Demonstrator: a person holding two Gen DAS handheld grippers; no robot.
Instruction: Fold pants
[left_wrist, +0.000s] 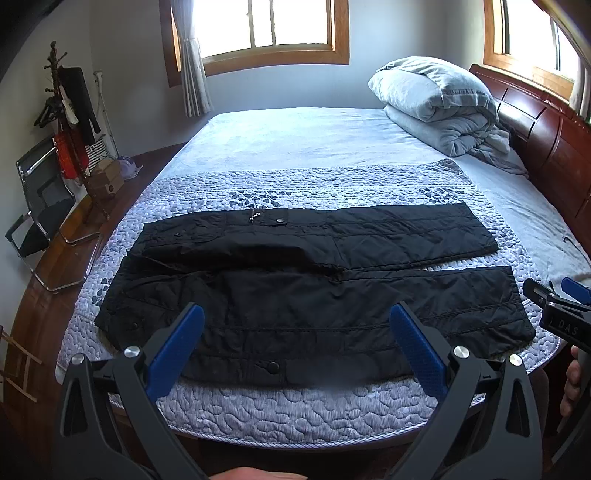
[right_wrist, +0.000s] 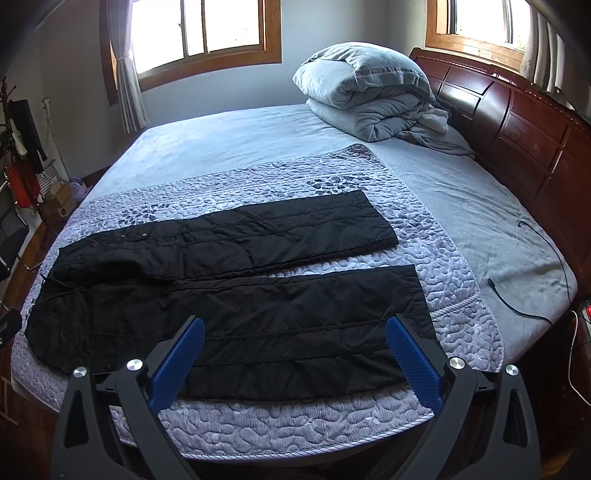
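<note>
Black quilted pants (left_wrist: 314, 280) lie flat on a patterned quilted mat (left_wrist: 295, 402) across the bed, waist at the left, both legs running right and slightly apart. In the right wrist view the pants (right_wrist: 229, 295) fill the middle. My left gripper (left_wrist: 297, 317) hovers open over the near leg by the bed's front edge, nothing between its blue fingers. My right gripper (right_wrist: 295, 328) is open above the near leg's cuff end, holding nothing. The right gripper's body (left_wrist: 561, 306) shows at the right edge of the left wrist view.
A folded grey duvet (left_wrist: 439, 103) sits at the head of the bed by the red wooden headboard (left_wrist: 546, 125). A coat rack (left_wrist: 70, 110) and folding chair (left_wrist: 40, 206) stand left. A black cable (right_wrist: 535, 280) lies on the sheet at right.
</note>
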